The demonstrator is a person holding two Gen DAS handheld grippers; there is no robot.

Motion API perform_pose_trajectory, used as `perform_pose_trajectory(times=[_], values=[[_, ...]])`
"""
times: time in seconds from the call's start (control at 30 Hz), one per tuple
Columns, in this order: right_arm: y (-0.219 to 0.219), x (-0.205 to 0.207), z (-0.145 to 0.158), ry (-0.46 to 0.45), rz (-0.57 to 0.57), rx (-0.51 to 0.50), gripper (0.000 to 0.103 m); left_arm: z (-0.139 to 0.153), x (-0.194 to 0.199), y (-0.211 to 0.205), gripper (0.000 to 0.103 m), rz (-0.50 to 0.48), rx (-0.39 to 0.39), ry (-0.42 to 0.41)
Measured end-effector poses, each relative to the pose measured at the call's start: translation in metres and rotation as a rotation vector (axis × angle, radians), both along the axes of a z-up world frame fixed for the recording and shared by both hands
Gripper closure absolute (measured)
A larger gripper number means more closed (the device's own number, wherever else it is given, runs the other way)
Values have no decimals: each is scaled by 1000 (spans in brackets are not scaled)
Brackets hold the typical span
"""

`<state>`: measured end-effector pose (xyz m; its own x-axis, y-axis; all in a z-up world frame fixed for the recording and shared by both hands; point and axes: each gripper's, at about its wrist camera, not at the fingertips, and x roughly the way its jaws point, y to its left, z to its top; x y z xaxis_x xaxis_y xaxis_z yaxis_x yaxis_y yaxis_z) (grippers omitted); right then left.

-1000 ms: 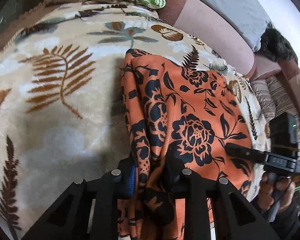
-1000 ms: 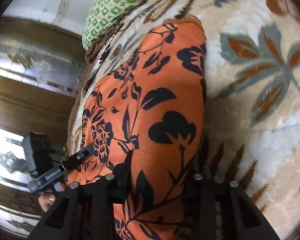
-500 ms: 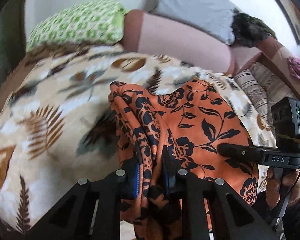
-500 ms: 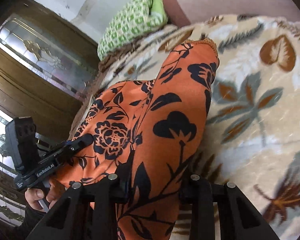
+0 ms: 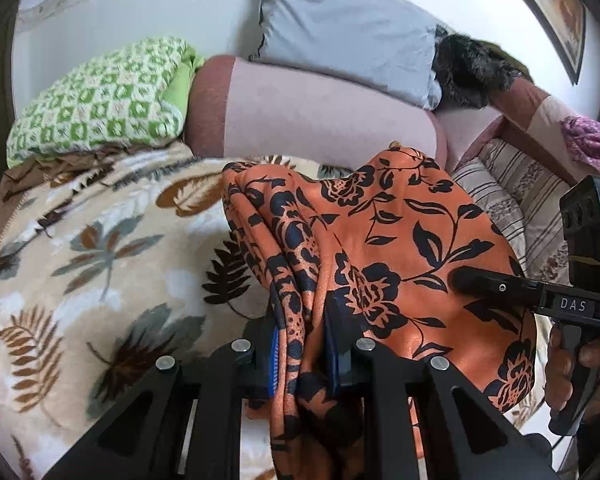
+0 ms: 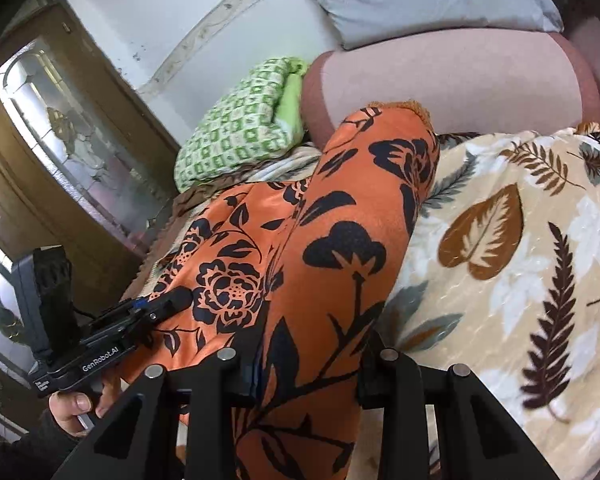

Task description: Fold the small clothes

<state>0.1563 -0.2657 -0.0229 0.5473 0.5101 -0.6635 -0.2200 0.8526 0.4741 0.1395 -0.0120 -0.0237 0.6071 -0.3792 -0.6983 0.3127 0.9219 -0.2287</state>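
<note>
An orange garment with a black flower print [image 5: 400, 240] is held up over a leaf-patterned blanket [image 5: 100, 248]. My left gripper [image 5: 302, 344] is shut on its bunched left edge. My right gripper [image 6: 312, 364] is shut on the other near edge of the same garment [image 6: 340, 248]. The cloth hangs between the two, its far end drooping toward the blanket. Each gripper shows in the other's view: the right one [image 5: 484, 280] at the right, the left one [image 6: 168, 304] at the lower left.
A green checked pillow [image 5: 100, 100], a pink bolster [image 5: 300, 116] and a grey pillow [image 5: 340, 28] lie at the head of the bed. Striped cushions [image 5: 512, 192] sit at the right. A wooden door with glass [image 6: 60, 152] stands left.
Both grippers have lifted the garment's near edge up off the blanket and carried it toward the pillows. The cloth now stands raised instead of lying flat.
</note>
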Motion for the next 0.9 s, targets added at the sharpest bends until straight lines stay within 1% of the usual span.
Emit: perform_pose_trajectory(times=[0.1, 0.2, 0.27, 0.3, 0.33, 0.37, 0.4, 0.47, 0.5, 0.57, 0.6, 0.67, 0.73, 0.77, 0.8, 0.83, 0.87, 0.9], values=[[-7, 8, -29, 43, -12, 20, 69, -28, 14, -8, 84, 2, 6, 47], [-22, 15, -72, 111, -52, 37, 69, -64, 22, -14, 82, -6, 17, 127], [-32, 14, -97, 170, -81, 49, 65, -91, 21, -19, 75, -17, 49, 176], [-34, 16, -108, 207, -98, 44, 57, -98, 18, -19, 72, -21, 63, 182], [-38, 14, -114, 227, -119, 32, 42, -99, 14, -16, 63, -17, 58, 158], [-40, 11, -115, 227, -130, 24, 40, -98, 11, -15, 50, -6, 63, 143], [-41, 8, -113, 217, -139, 10, 39, -94, 7, -11, 47, 21, 84, 133], [-40, 3, -100, 201, -166, -57, 39, -85, 2, -3, 46, 43, 88, 132], [-37, -1, -89, 181, -186, -107, 39, -80, 1, 1, 46, 53, 92, 123], [-36, -14, -73, 139, -205, -164, 39, -69, -9, 4, 46, 63, 124, 85], [-30, -19, -62, 109, -202, -176, 39, -64, -15, 4, 46, 57, 128, 60], [-16, -36, -42, 39, -162, -134, 39, -60, -21, 4, 46, 51, 121, 48], [-8, -48, -35, 11, -107, -59, 39, -65, -24, 2, 44, 36, 109, 62], [-3, -47, -38, 22, -73, -7, 39, -73, -23, -1, 43, 27, 120, 85], [-1, -46, -46, 51, -42, 40, 39, -83, -22, -6, 43, 23, 151, 121], [-1, -41, -62, 101, -43, 41, 39, -93, -20, -8, 43, 24, 167, 144], [-4, -36, -80, 158, -80, 11, 42, -98, -19, -8, 40, 26, 159, 158], [-16, -32, -104, 228, -123, 38, 45, -100, -18, -6, 39, 20, 126, 174]])
